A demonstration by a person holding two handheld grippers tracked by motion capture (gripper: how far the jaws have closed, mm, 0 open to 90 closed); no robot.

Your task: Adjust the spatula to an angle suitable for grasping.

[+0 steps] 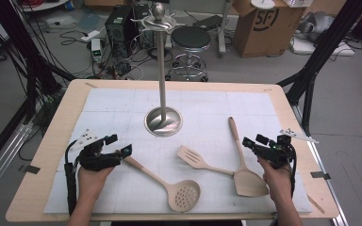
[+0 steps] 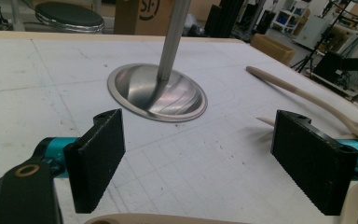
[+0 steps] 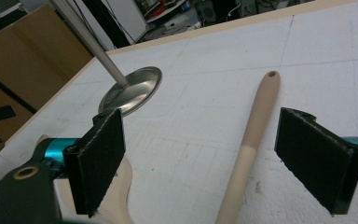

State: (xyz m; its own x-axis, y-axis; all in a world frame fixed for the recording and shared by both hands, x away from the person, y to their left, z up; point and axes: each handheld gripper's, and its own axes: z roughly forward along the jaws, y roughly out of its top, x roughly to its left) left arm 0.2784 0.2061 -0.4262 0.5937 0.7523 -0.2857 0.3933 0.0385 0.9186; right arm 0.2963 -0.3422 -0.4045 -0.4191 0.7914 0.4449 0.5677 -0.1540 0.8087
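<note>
- Lining up both grippers on the utensils around the steel stand [image 1: 163,120], which I'm using as my landmark. The work looks like hanging them on the hooks at its top, and nothing's picked up yet.
- Left gripper [image 1: 119,145]: sits near-left of the stand's base, jaws wide with nothing pressed between them. The skimmer spoon [image 1: 169,181] has its handle end right at those jaws; its long axis runs from there away from the stand, down to the perforated bowl on my side.
- Slotted turner [image 1: 200,161]: just nearside of the base, lying across, head toward the stand and handle pointing right until it meets the spatula.
- Spatula [image 1: 242,162]: right of the base, long axis nearly straight away from me, hole end far, blade near.
- Right gripper [image 1: 256,143]: just beside that handle, jaws wide, holding nothing. In the right gripper view the handle [image 3: 250,144] lies between the pads, untouched.
- Next, I reckon: close on a handle, then lift hole end up toward a hook.
</note>
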